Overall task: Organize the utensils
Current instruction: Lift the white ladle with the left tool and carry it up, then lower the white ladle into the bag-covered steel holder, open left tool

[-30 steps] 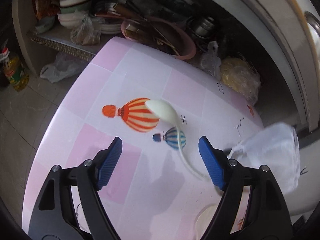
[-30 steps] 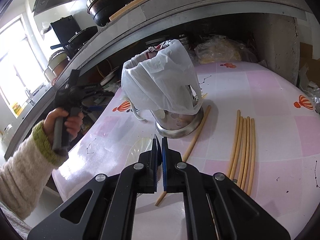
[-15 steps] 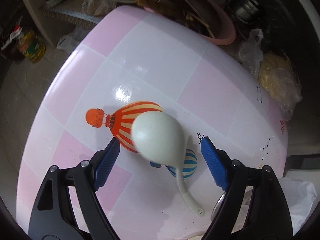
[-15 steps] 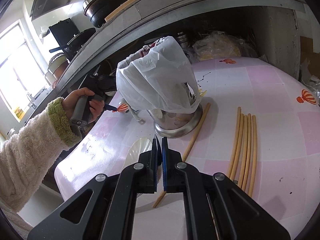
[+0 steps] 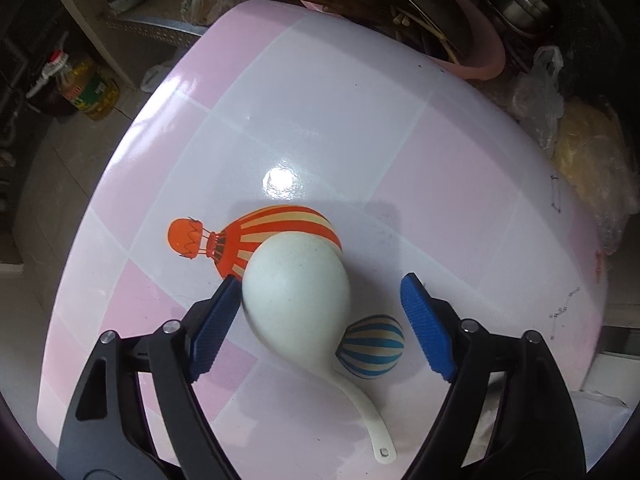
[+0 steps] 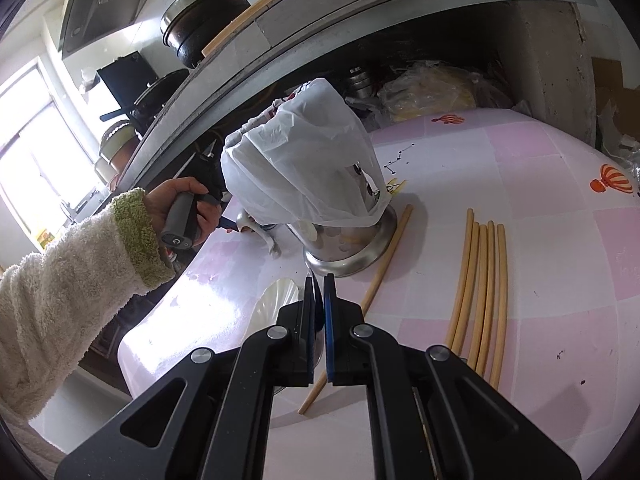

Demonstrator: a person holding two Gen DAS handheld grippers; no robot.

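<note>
A white ladle-like spoon (image 5: pixel 296 300) lies bowl-down on the pink checked tablecloth (image 5: pixel 320 128), its handle running toward the lower right. My left gripper (image 5: pixel 320 286) points straight down over it with the spoon's bowl between the blue pads. Its jaws are closing: the left pad is at the bowl's edge and the right pad stands apart. My right gripper (image 6: pixel 319 280) is shut with nothing in it, hovering above the table in front of a steel pot (image 6: pixel 348 252) draped with a white plastic bag (image 6: pixel 304 160). Several chopsticks (image 6: pixel 480 280) lie to its right.
One more chopstick (image 6: pixel 384 260) leans by the pot and a white scalloped dish (image 6: pixel 276 296) sits under my right gripper. A sleeved hand (image 6: pixel 176 208) holds the left gripper. Beyond the table edge are a pink basin (image 5: pixel 480 52), an oil bottle (image 5: pixel 88 92) and a yellow bag (image 5: pixel 592 160).
My left gripper has come down and tilted to point straight at the table, so the spoon's bowl now sits large between its pads. The right gripper has stayed in place.
</note>
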